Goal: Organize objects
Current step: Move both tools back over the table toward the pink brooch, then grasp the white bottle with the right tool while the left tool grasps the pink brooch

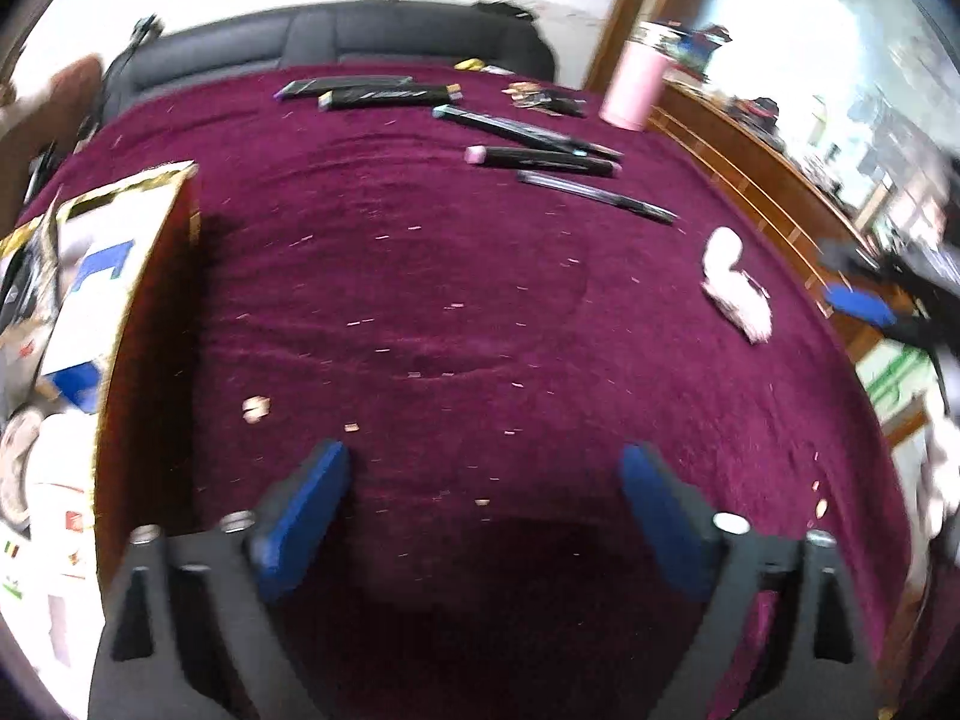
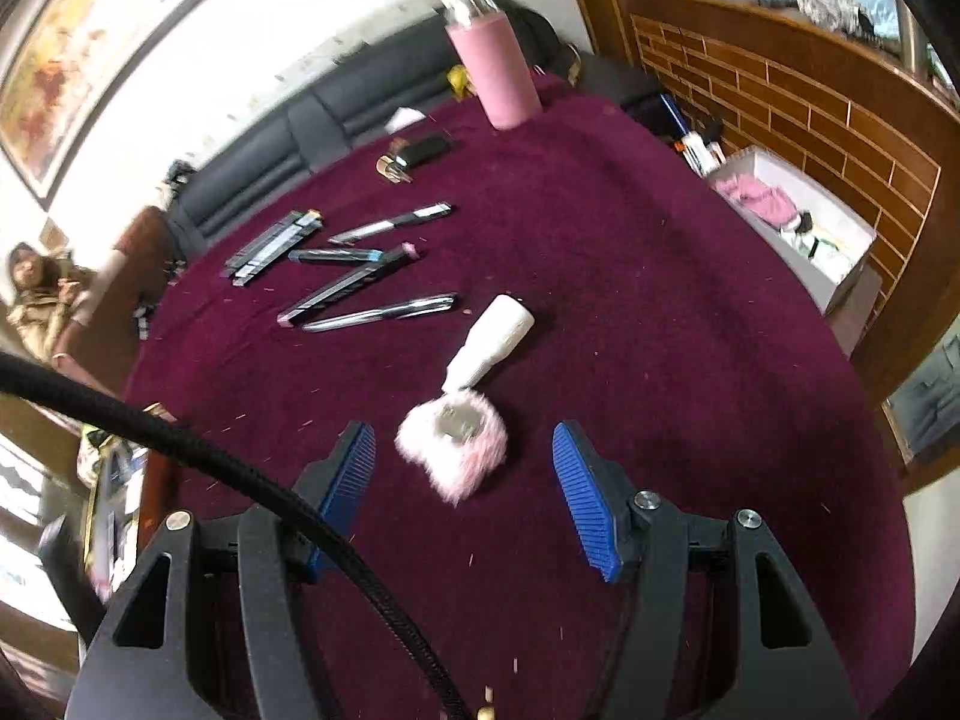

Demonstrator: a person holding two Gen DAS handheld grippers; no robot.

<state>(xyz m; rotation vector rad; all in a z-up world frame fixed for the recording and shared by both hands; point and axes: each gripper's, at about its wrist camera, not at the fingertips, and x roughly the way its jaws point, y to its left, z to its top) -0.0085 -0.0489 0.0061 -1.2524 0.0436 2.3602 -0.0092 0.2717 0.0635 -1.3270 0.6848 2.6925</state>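
My left gripper [image 1: 486,456] hangs open over bare maroon cloth [image 1: 456,276], nothing between its blue pads. Several dark pens and markers [image 1: 540,156] lie scattered at the far side of the table. A white handle with a pink fluffy head [image 1: 735,285] lies to the right. In the right wrist view my right gripper [image 2: 462,438] is open, and the pink fluffy head [image 2: 453,450] sits between its fingertips, clear of both pads. Its white handle [image 2: 492,339] points away toward the pens [image 2: 360,276].
A gold-edged box [image 1: 120,276] holding papers and packets stands at the left. A pink bottle [image 2: 495,69] stands at the far edge beside a small dark case [image 2: 423,150]. A dark sofa, a person and a wooden cabinet surround the table. A black cable [image 2: 210,450] crosses the right wrist view.
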